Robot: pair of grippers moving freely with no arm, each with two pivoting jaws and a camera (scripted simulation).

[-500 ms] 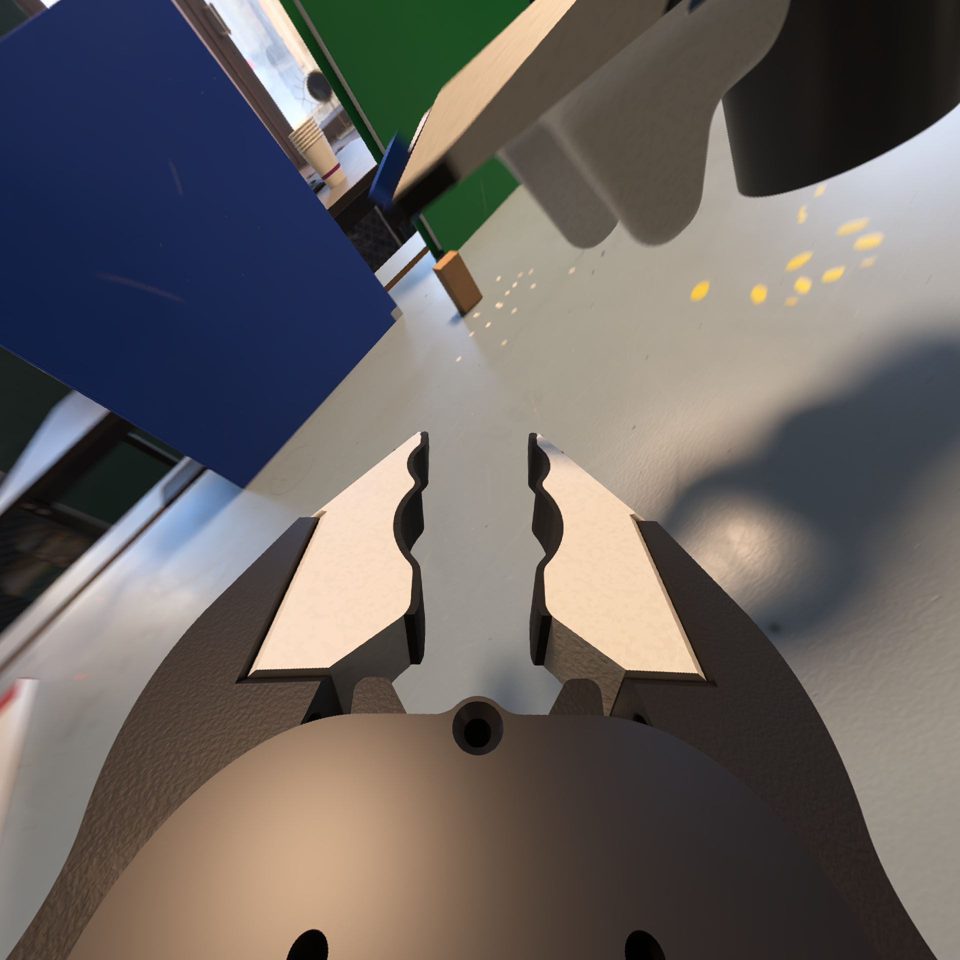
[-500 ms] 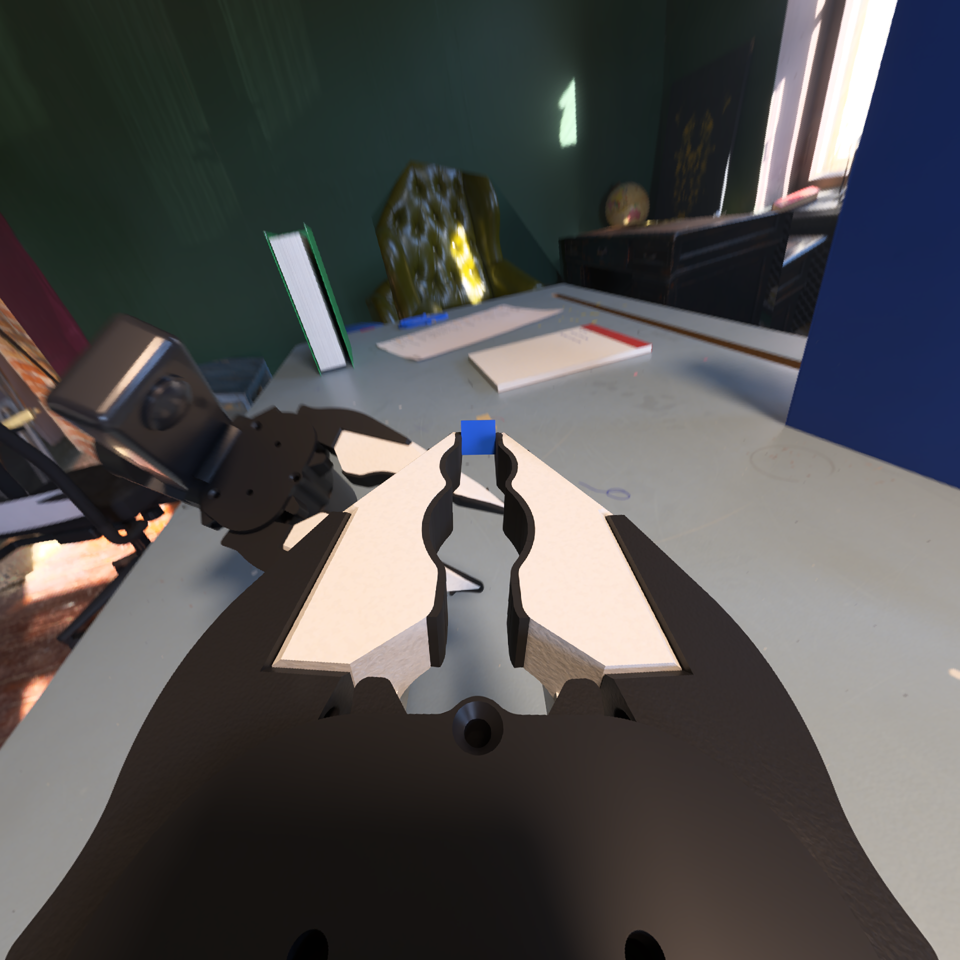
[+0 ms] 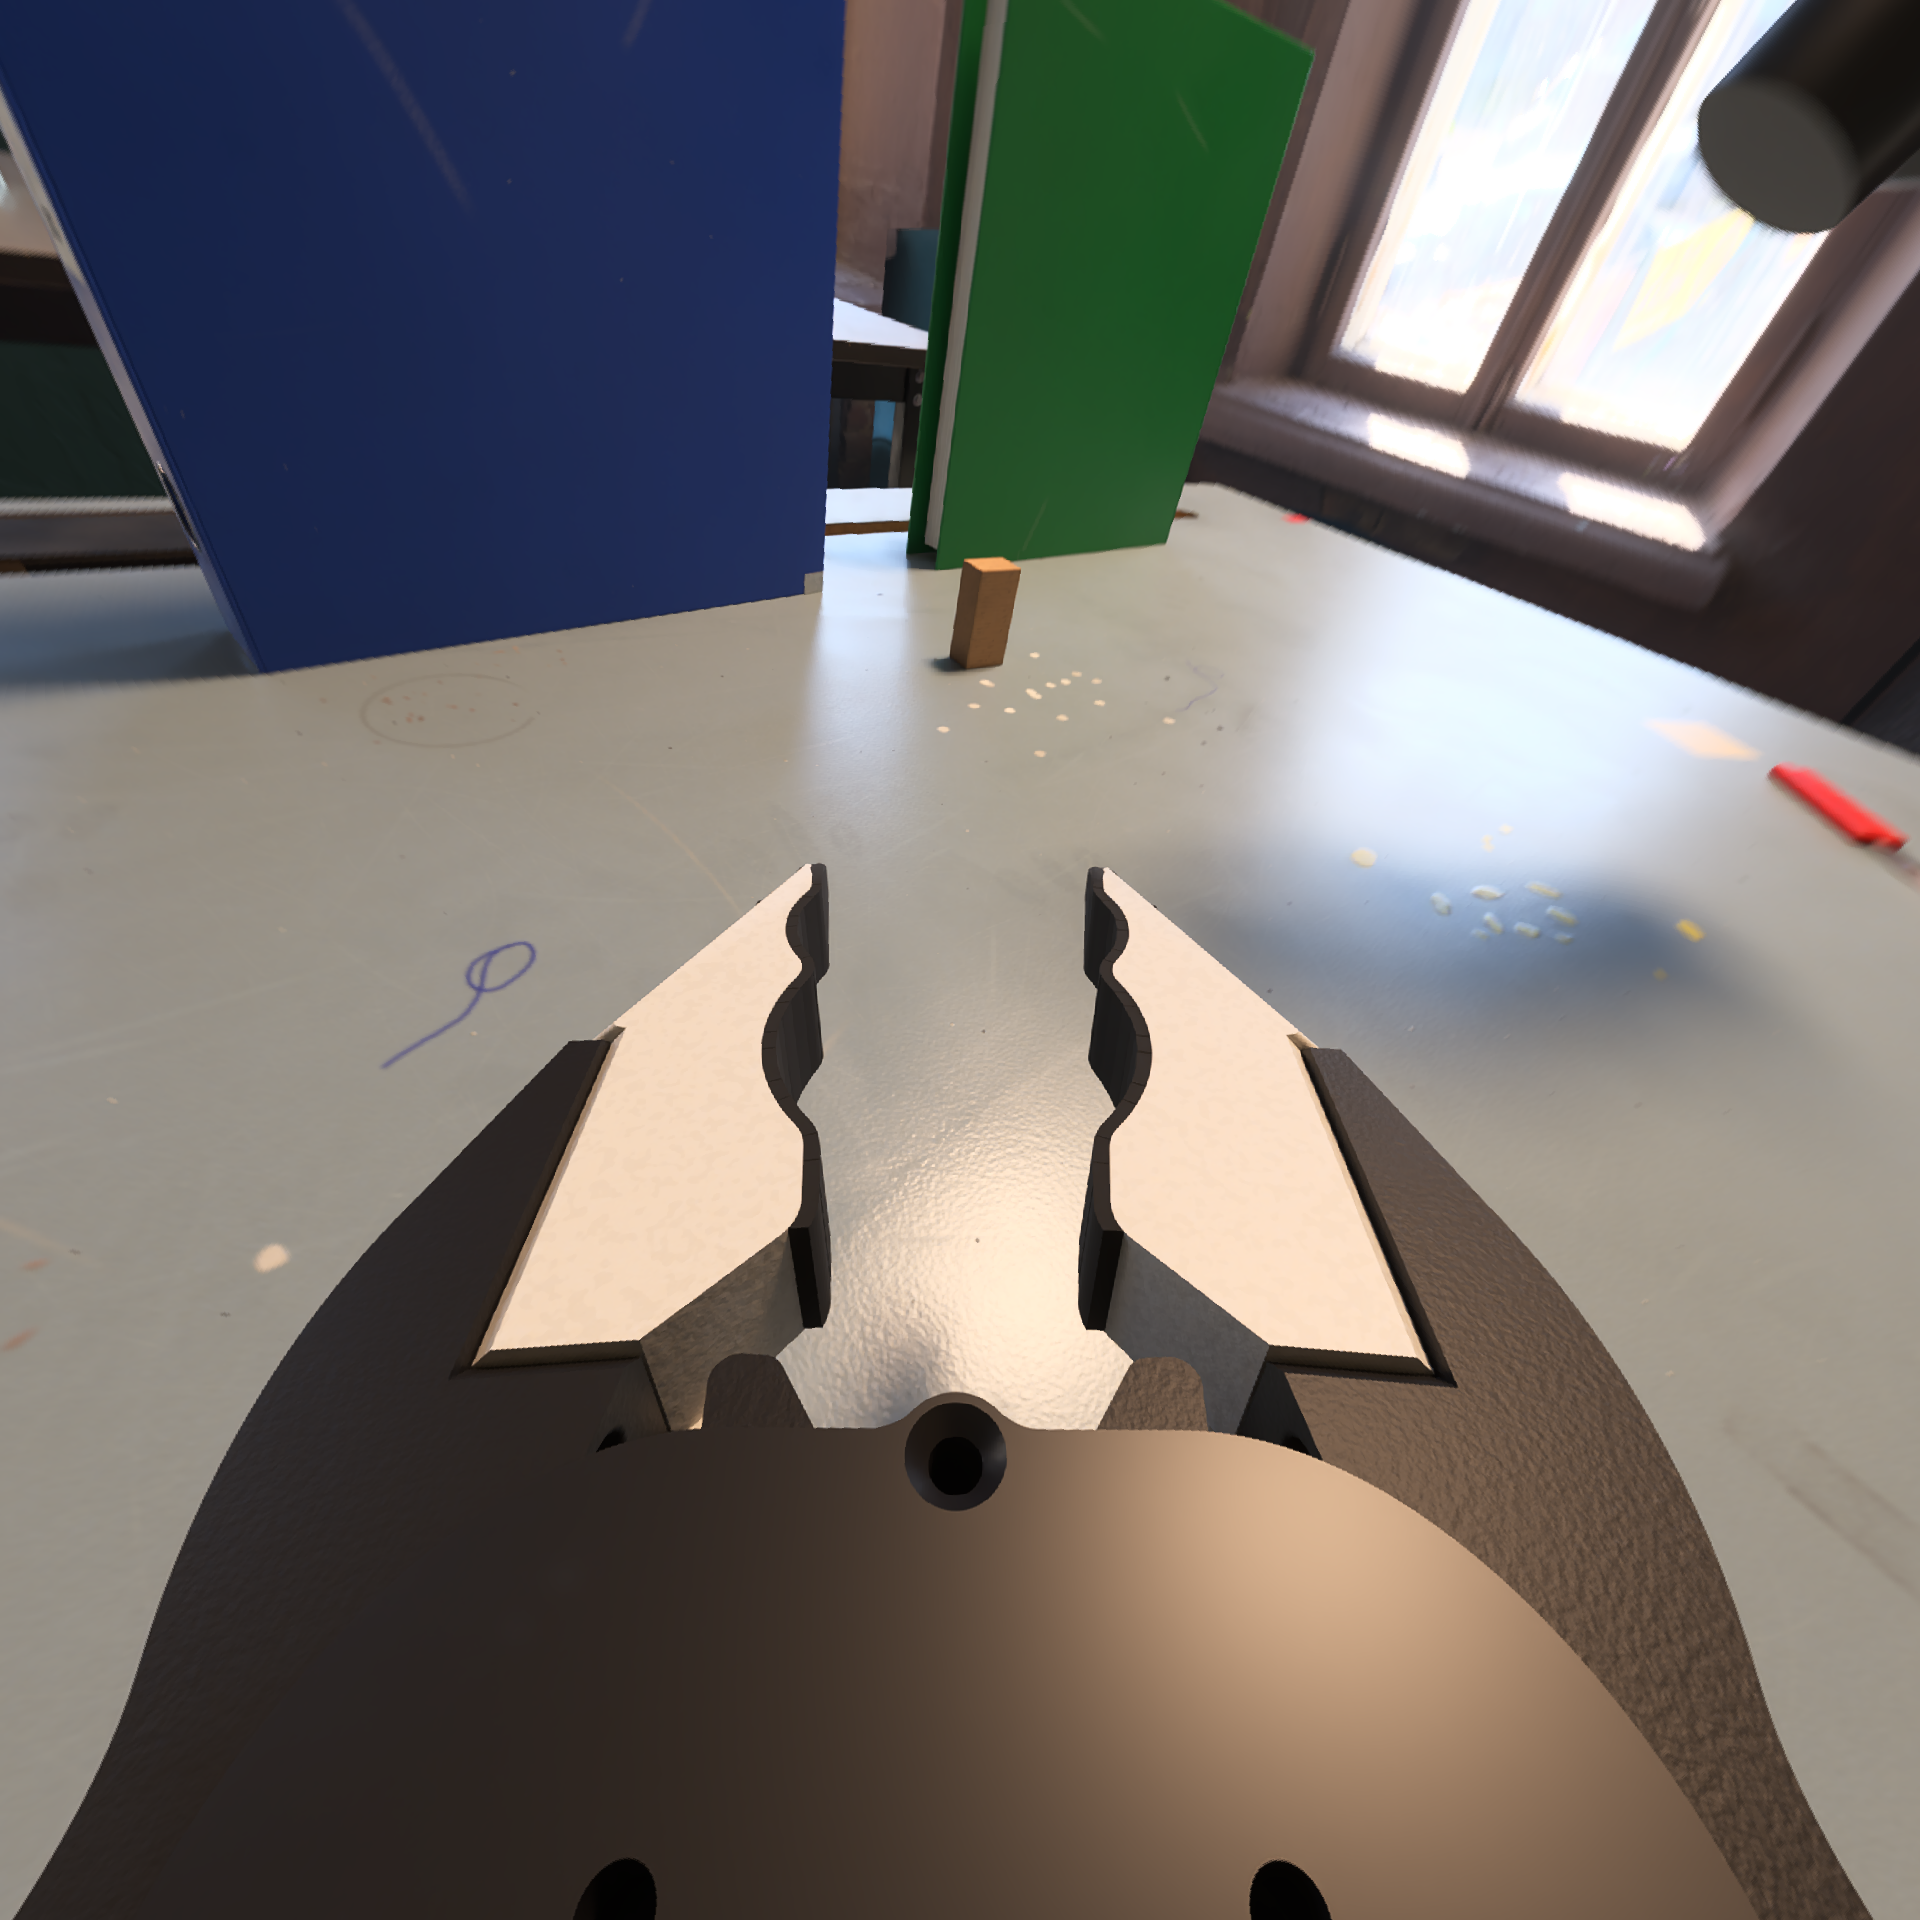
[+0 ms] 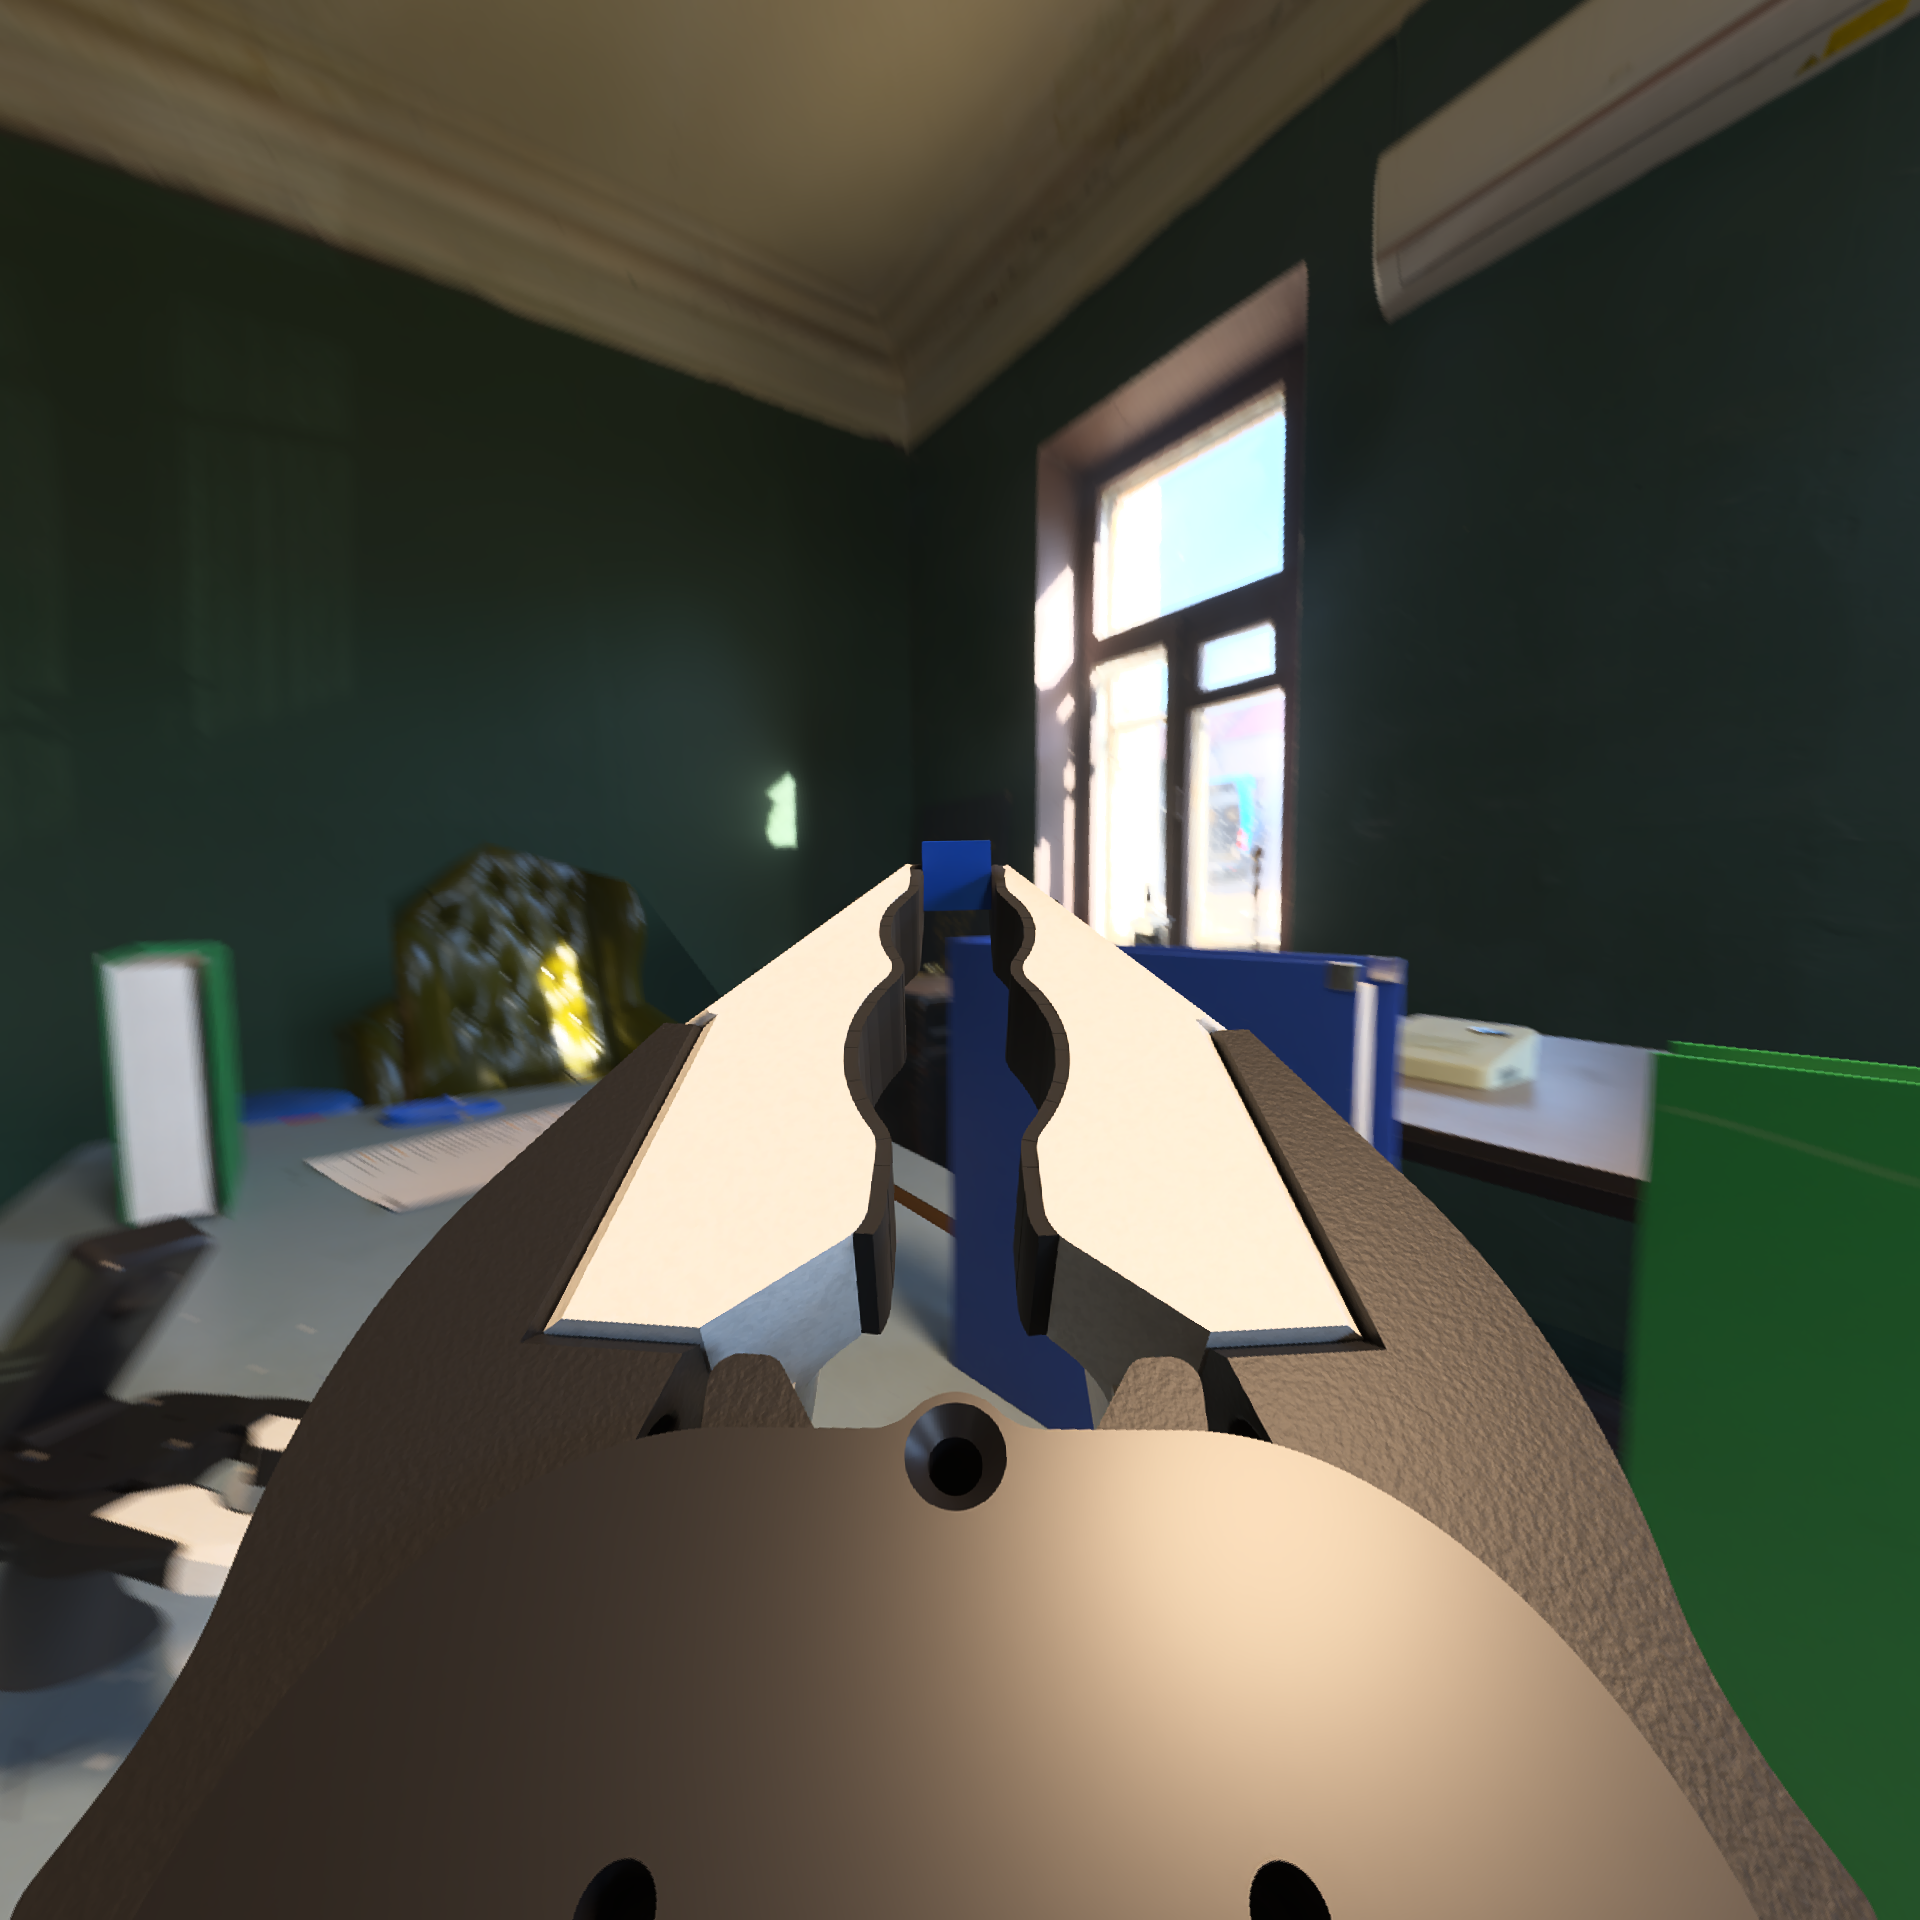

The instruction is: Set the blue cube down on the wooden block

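Blue cube (image 4: 955,875) is pinched in my right tool (image 4: 956,883), carried high. Left tool (image 3: 956,883) is spread, empty. Next I must bring the cube over the wooden block (image 3: 984,611) and lower it.

A pale grey, lightly scuffed tabletop (image 3: 1299,1039) is marked with a blue pen loop (image 3: 488,982) and scattered pale specks. A small upright wooden block (image 3: 982,611) is stood on it; just behind the block a green hardcover book (image 3: 1091,291) is stood upright, and to the block's left a large blue binder (image 3: 447,312). Well to the block's right, a flat red object (image 3: 1834,819) is laid near the edge.
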